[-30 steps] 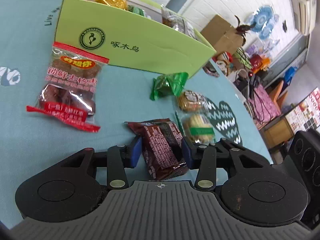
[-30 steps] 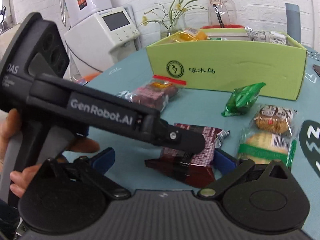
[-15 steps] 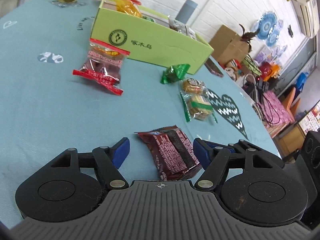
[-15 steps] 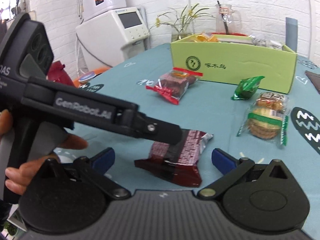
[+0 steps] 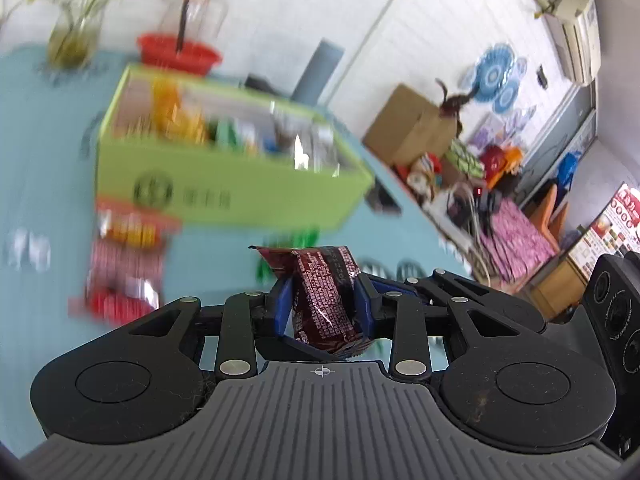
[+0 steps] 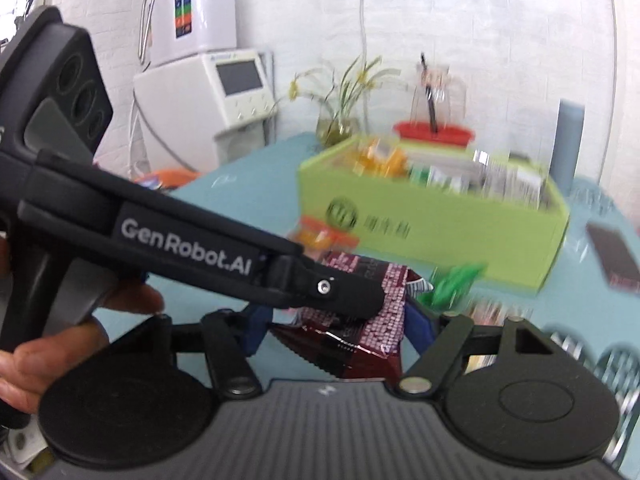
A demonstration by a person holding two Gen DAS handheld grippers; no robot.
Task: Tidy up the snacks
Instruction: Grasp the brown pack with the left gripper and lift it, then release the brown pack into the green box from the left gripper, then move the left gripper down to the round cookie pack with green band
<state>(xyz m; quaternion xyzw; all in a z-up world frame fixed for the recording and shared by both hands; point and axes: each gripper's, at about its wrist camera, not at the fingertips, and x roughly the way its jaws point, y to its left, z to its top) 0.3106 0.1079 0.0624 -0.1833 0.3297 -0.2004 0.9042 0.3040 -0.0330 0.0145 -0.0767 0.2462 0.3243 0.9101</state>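
My left gripper (image 5: pixel 322 300) is shut on a dark red snack packet (image 5: pixel 324 292) and holds it above the teal table. The green snack box (image 5: pixel 224 176) with several packets inside stands beyond it. In the right wrist view the left gripper's body (image 6: pixel 180 240) crosses in front, and the same packet (image 6: pixel 360 332) sits between my right gripper's (image 6: pixel 338 330) blue fingers (image 6: pixel 256 330); they look closed in on it too. The box also shows in the right wrist view (image 6: pixel 432 220).
A red-labelled packet (image 5: pixel 124 256) and a green packet (image 6: pixel 456 280) lie on the table in front of the box. A red basket (image 5: pixel 178 52), a glass jug, a vase and a grey cylinder (image 5: pixel 318 72) stand behind it. The background is motion-blurred.
The left gripper closed on the dark red packet and lifted it off the table toward the box. The right gripper's fingers narrowed around the same packet and rose with it.
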